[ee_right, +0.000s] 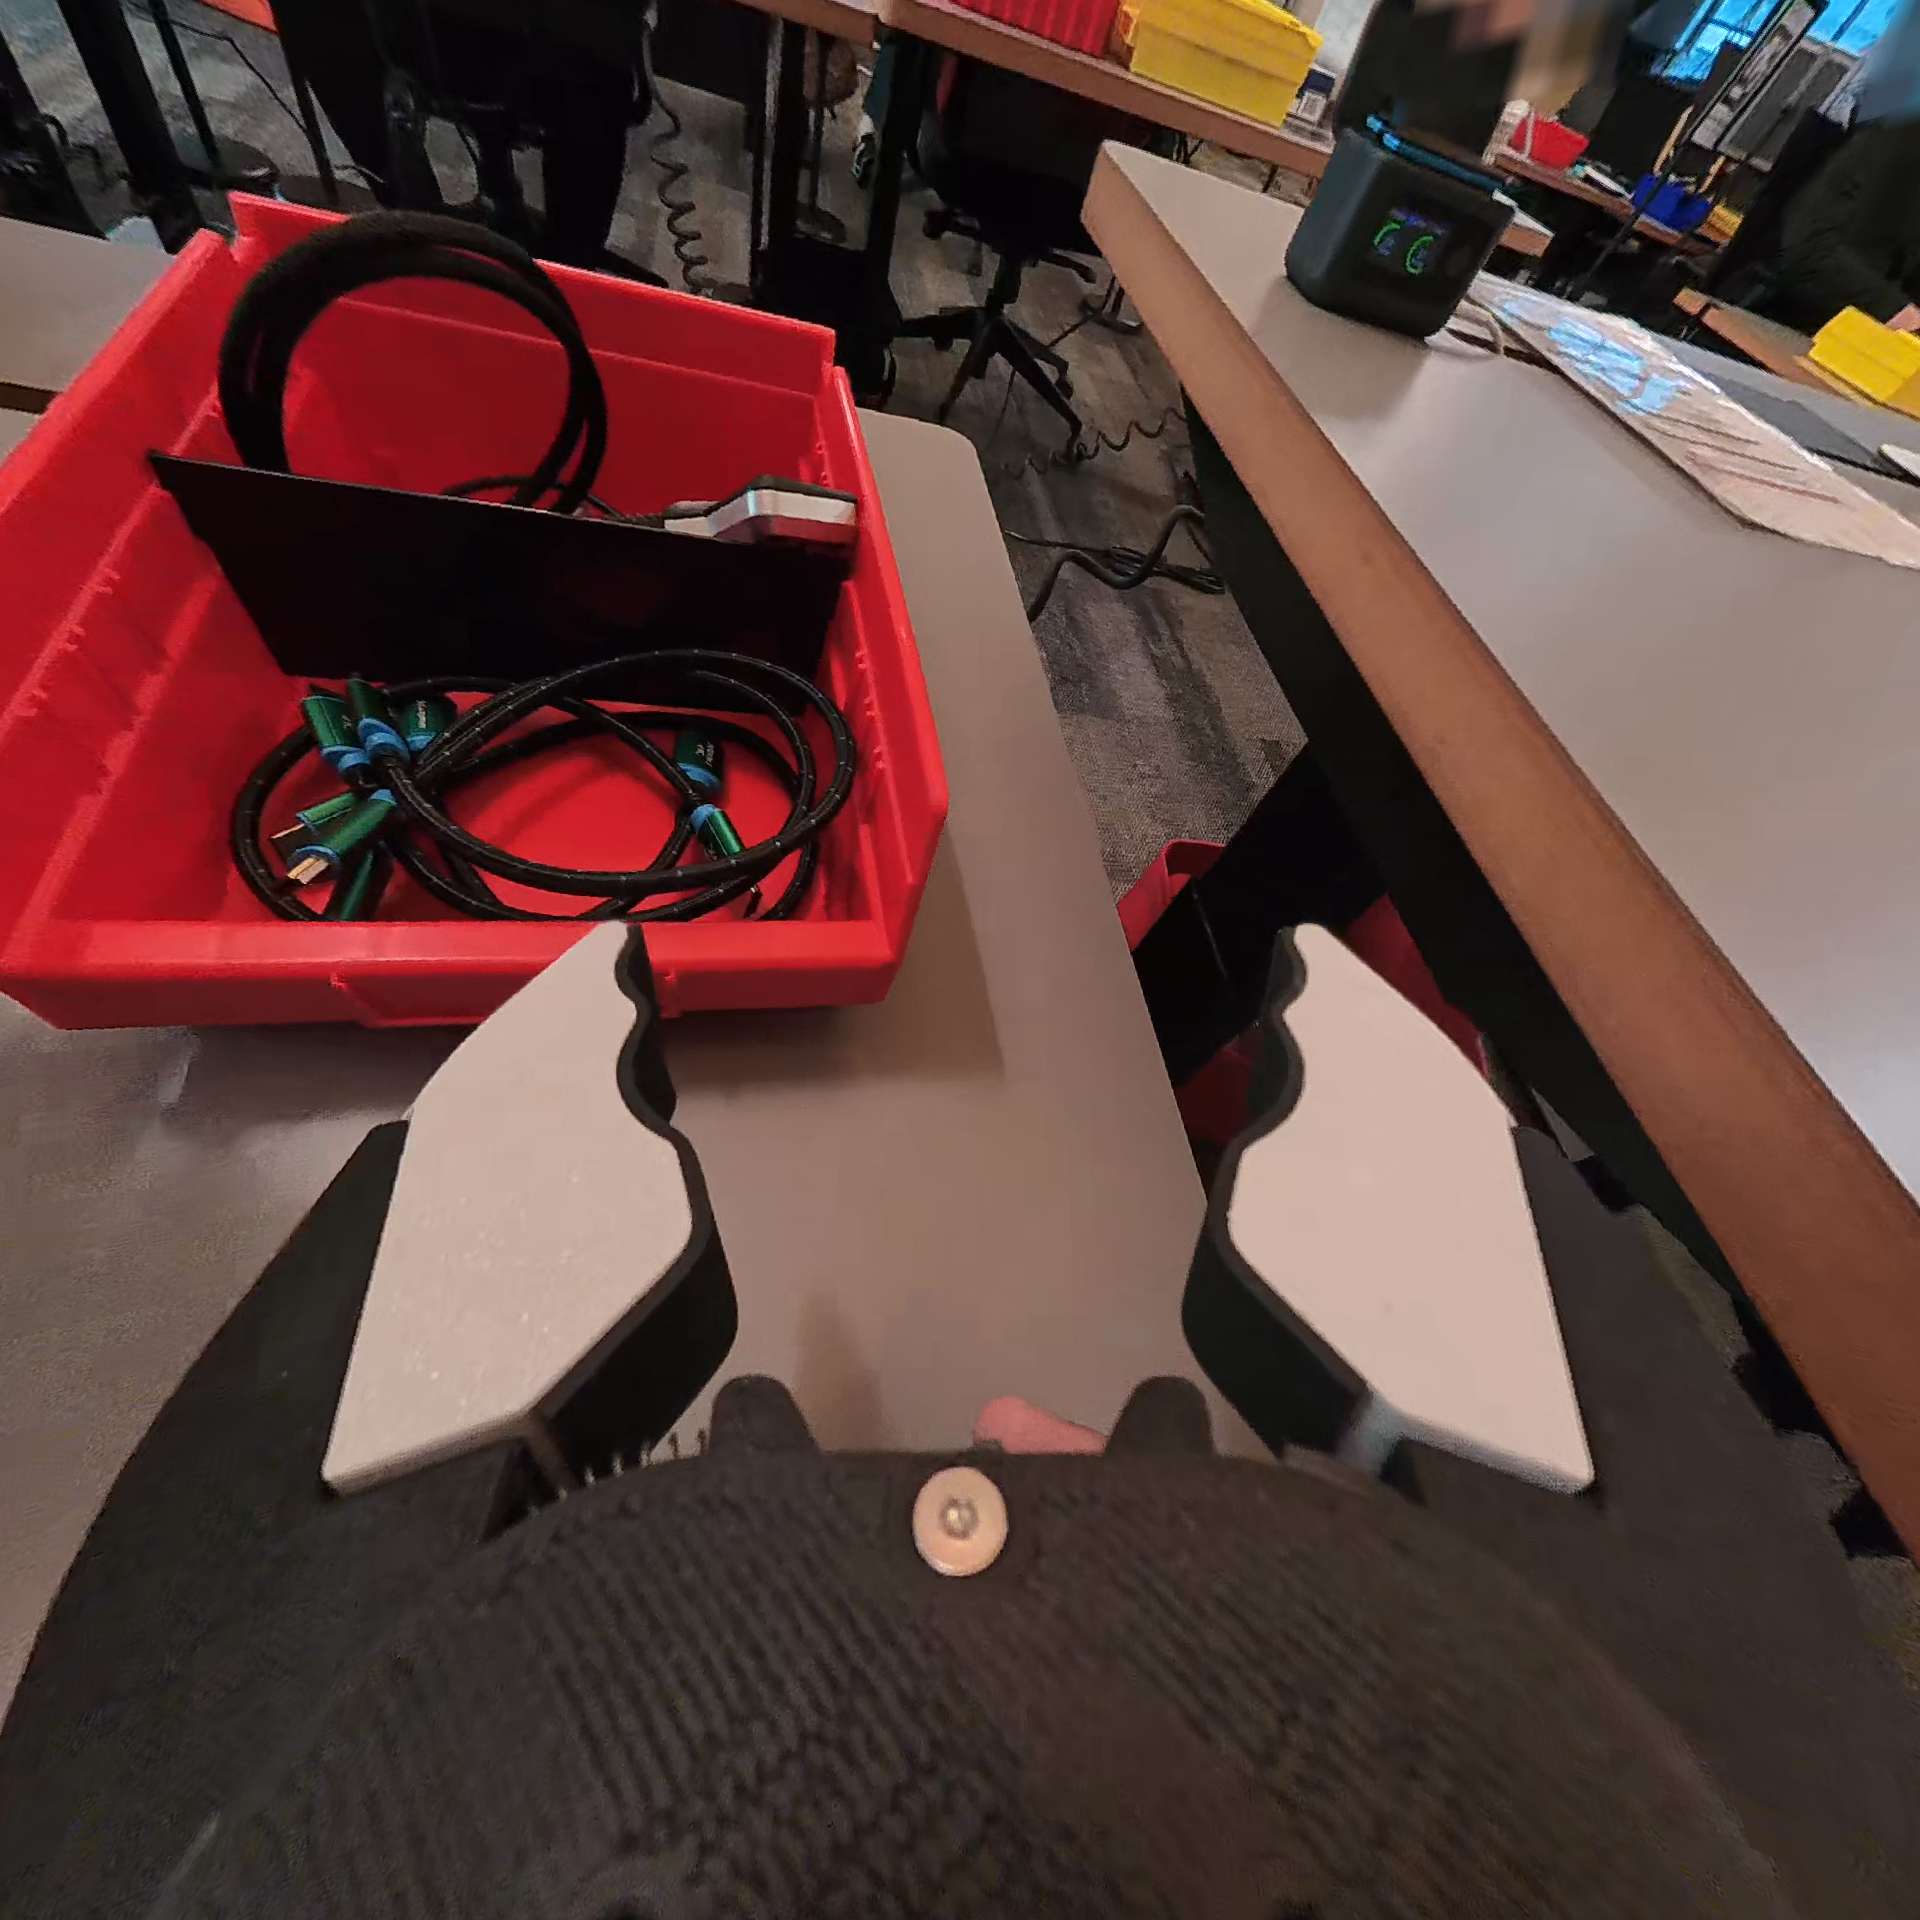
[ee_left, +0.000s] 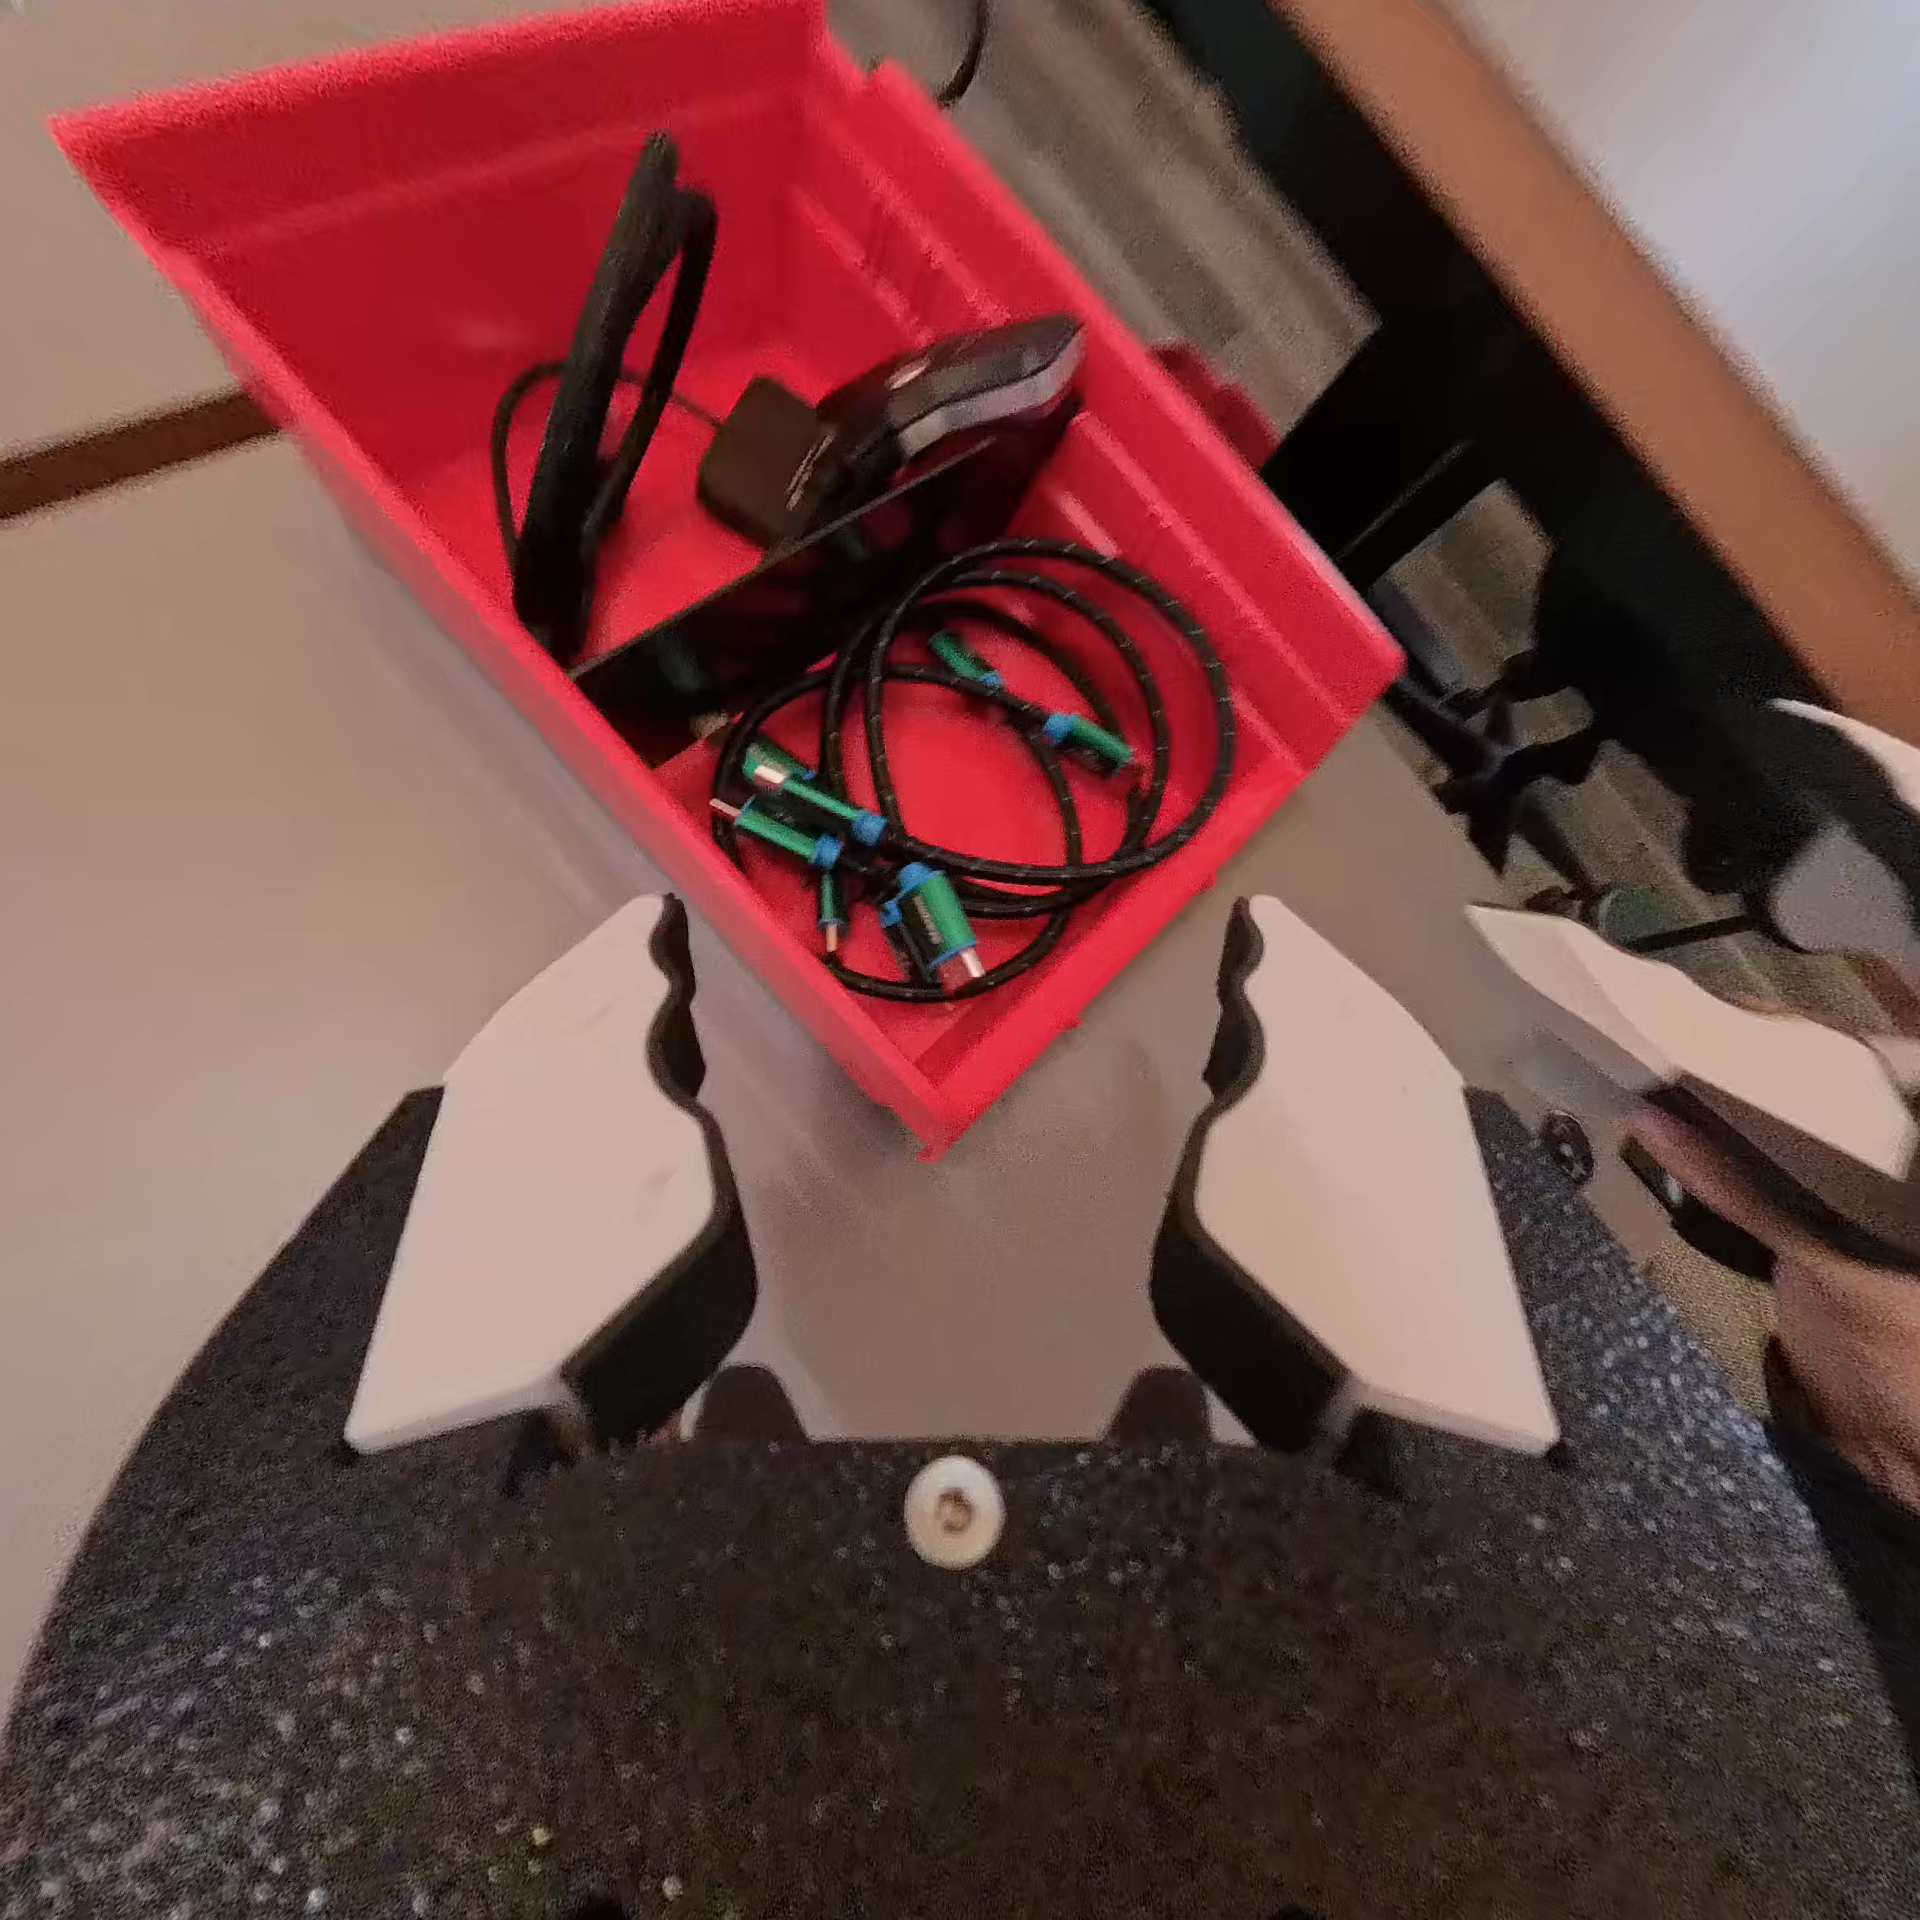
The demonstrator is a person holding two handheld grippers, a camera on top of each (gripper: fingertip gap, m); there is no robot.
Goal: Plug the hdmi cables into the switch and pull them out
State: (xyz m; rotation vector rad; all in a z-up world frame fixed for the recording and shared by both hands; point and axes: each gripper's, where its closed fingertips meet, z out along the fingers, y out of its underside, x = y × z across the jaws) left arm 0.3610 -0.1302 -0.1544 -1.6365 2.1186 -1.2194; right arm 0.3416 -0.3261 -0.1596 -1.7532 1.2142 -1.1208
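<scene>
A red bin (ee_left: 343, 270) (ee_right: 104, 956) sits on a grey table. A black divider (ee_right: 499, 592) splits it. The near part holds coiled black HDMI cables (ee_left: 1039, 727) (ee_right: 623, 810) with green and blue plugs (ee_left: 790, 821) (ee_right: 343, 821). The far part holds the black and silver switch (ee_left: 956, 395) (ee_right: 779, 509) and a thick black cable loop (ee_left: 613, 384) (ee_right: 416, 312). My left gripper (ee_left: 956, 935) is open and empty above the bin's near corner. My right gripper (ee_right: 961, 966) is open and empty, just right of the bin's front. It also shows in the left wrist view (ee_left: 1662, 1029).
A second grey table (ee_right: 1558, 623) with a brown edge stands to the right across a gap. It bears a dark box with a lit screen (ee_right: 1403, 239) and papers (ee_right: 1714, 436). Yellow bins (ee_right: 1216, 42), chairs and floor cables lie behind.
</scene>
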